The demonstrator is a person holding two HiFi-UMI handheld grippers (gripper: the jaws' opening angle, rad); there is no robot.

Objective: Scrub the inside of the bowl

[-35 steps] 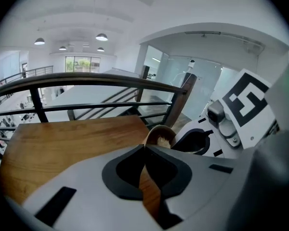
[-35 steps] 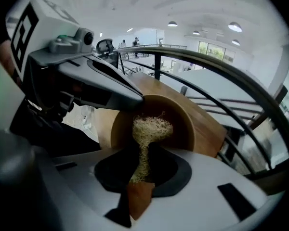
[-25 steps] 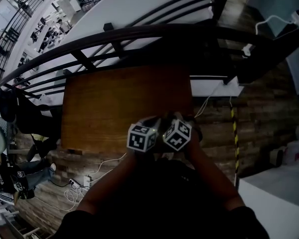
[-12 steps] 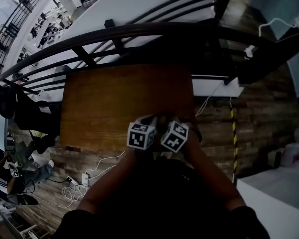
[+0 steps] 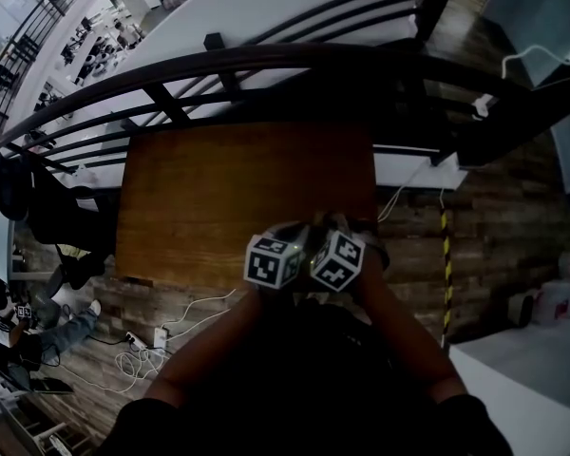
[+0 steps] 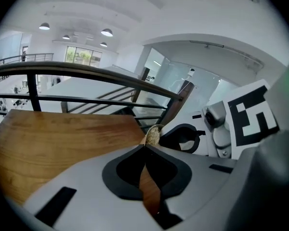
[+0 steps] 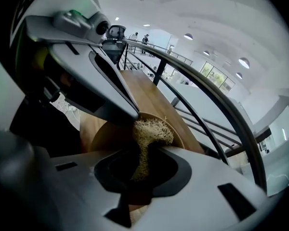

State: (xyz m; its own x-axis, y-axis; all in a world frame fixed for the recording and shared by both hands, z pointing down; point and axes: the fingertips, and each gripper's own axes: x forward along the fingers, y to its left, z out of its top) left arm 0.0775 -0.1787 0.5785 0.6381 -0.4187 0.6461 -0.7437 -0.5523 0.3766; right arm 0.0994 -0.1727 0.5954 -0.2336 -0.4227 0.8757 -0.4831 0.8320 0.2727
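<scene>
In the right gripper view a round wooden bowl [image 7: 103,136] sits on the wooden table [image 7: 144,97]. My right gripper [image 7: 144,150] is shut on a pale fibrous scrubber [image 7: 151,131], whose tuft lies inside the bowl near its far rim. My left gripper [image 6: 145,146] is shut on a thin brown edge of the bowl [image 6: 149,191]; the scrubber [image 6: 153,135] shows just past its tips. In the head view both grippers, left [image 5: 299,232] and right [image 5: 326,228], stand side by side at the table's near edge [image 5: 228,188] and hide the bowl.
A dark curved railing [image 5: 266,65] runs along the table's far side. Cables and a power strip [image 5: 161,335] lie on the plank floor at the lower left. A yellow-black striped pole [image 5: 446,255] stands to the right. The rest of the tabletop is bare wood.
The right gripper's marker cube has shifted slightly sideways and rolled a little beside the left one. The left gripper has kept still.
</scene>
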